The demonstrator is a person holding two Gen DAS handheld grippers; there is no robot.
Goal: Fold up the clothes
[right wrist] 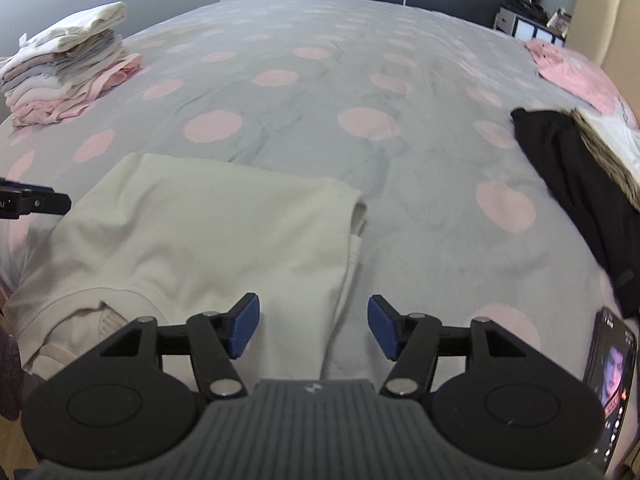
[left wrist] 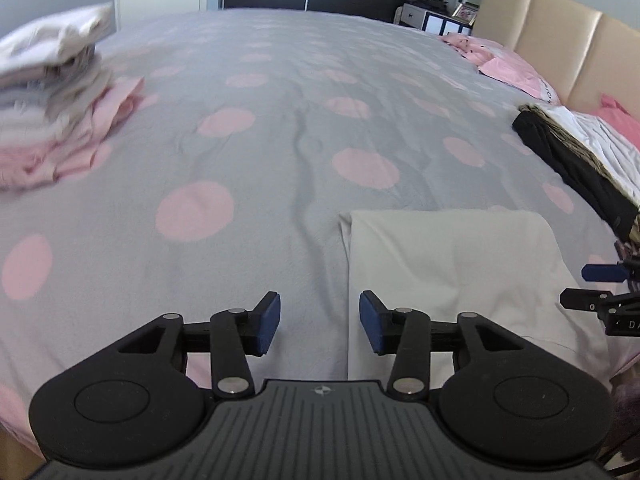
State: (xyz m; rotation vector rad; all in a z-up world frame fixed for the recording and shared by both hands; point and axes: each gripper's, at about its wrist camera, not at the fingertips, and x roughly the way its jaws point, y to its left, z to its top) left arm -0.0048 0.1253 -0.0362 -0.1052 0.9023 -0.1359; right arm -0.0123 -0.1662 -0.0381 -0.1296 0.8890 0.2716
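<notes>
A cream shirt (left wrist: 460, 280) lies folded flat on the grey bedspread with pink dots (left wrist: 280, 120), near the bed's front edge. My left gripper (left wrist: 320, 322) hovers open over the shirt's left edge, with nothing between its blue pads. My right gripper (right wrist: 314, 330) hovers open over the right edge of the same shirt (right wrist: 200, 240), also holding nothing. The right gripper's fingers (left wrist: 600, 273) show at the right border of the left wrist view. One of the left gripper's fingers (right wrist: 40, 200) shows at the left border of the right wrist view.
A stack of folded white, grey and pink clothes (right wrist: 68, 76) sits at the bed's far left. A black garment (right wrist: 568, 168) and other clothes lie at the right, by pink pillows (left wrist: 508, 64) and the headboard (left wrist: 560, 40). A lit phone (right wrist: 612, 380) lies at the near right.
</notes>
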